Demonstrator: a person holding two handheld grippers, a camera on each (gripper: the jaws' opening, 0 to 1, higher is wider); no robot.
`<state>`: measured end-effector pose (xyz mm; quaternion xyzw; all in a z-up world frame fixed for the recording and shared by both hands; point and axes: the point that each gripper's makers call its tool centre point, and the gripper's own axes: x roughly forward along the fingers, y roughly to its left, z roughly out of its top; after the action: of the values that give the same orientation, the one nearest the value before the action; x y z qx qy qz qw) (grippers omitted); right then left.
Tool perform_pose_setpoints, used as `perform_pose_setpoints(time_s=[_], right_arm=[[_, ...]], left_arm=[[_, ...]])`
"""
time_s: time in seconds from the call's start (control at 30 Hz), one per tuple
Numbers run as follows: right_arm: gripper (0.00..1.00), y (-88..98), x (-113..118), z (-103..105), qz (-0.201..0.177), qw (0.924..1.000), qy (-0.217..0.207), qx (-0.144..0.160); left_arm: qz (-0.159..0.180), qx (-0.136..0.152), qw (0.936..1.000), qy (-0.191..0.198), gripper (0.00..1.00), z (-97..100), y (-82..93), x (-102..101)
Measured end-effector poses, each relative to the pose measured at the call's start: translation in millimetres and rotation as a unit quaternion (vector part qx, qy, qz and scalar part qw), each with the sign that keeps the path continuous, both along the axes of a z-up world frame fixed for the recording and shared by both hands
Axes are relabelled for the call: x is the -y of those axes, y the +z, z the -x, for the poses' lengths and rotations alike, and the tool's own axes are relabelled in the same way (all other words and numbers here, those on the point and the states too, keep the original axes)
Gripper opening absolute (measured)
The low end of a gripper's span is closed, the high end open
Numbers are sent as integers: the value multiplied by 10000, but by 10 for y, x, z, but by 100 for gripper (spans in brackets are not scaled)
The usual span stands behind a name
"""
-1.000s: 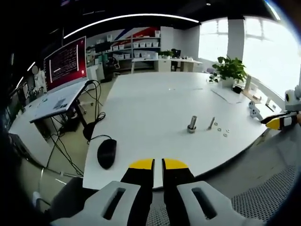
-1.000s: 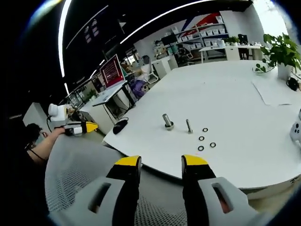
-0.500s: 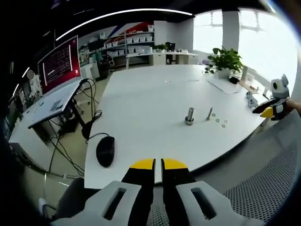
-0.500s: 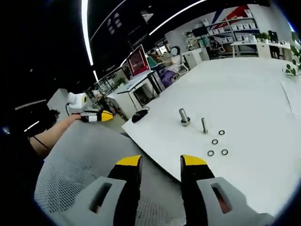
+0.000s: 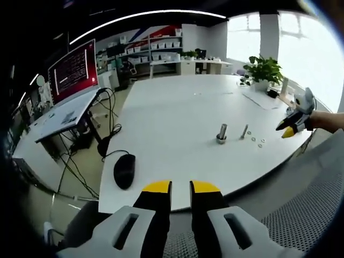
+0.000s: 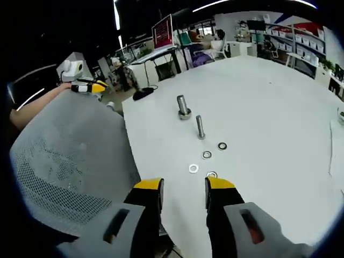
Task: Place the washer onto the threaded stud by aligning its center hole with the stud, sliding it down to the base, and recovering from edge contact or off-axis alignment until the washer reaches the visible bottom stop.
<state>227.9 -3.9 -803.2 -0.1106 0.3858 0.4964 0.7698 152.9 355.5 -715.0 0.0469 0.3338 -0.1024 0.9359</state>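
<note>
Grippers both empty, hovering off the edge of the white table [image 6: 279, 107].

Left gripper [image 5: 180, 186]: yellow-tipped jaws at bottom centre of its view, narrow gap, nothing between them, touching nothing. Right gripper [image 6: 184, 184]: jaws wider apart, nothing held, tips low over the table edge just short of the washers [image 6: 207, 155]. Four washers lie flat in a loose cluster at frame centre; the nearest sits just beyond the right jaw tip. Above them stand the threaded stud [image 6: 200, 127] and a thicker bolt [image 6: 183, 107], both upright, bare of washers. Grey mesh chair back [image 6: 64, 161] fills the left of the right gripper view. Left gripper view adds a black mouse [image 5: 124, 171] at lower left, red monitor [image 5: 73, 70] upper left, potted plant [image 5: 263, 72] upper right, shelving behind.
</note>
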Motion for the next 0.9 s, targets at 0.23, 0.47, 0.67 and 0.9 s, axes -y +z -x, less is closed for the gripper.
perform_pose_setpoints(time_s=[0.23, 0.47, 0.67, 0.9], right_arm=[[31, -140, -172, -95, 541, 9972, 506, 65], [29, -216, -241, -119, 961, 9913, 899, 33], [29, -401, -251, -149, 1364, 9836, 1180, 27], [24, -555, -291, -101, 1712, 9736, 1511, 27]], left_arm=[[45, 92, 9999, 69, 9, -23, 21, -15], [110, 159, 9998, 65, 8, -24, 45, 1], [255, 302, 9991, 141, 9, -41, 83, 6], [262, 304, 9991, 150, 8, -47, 79, -12]])
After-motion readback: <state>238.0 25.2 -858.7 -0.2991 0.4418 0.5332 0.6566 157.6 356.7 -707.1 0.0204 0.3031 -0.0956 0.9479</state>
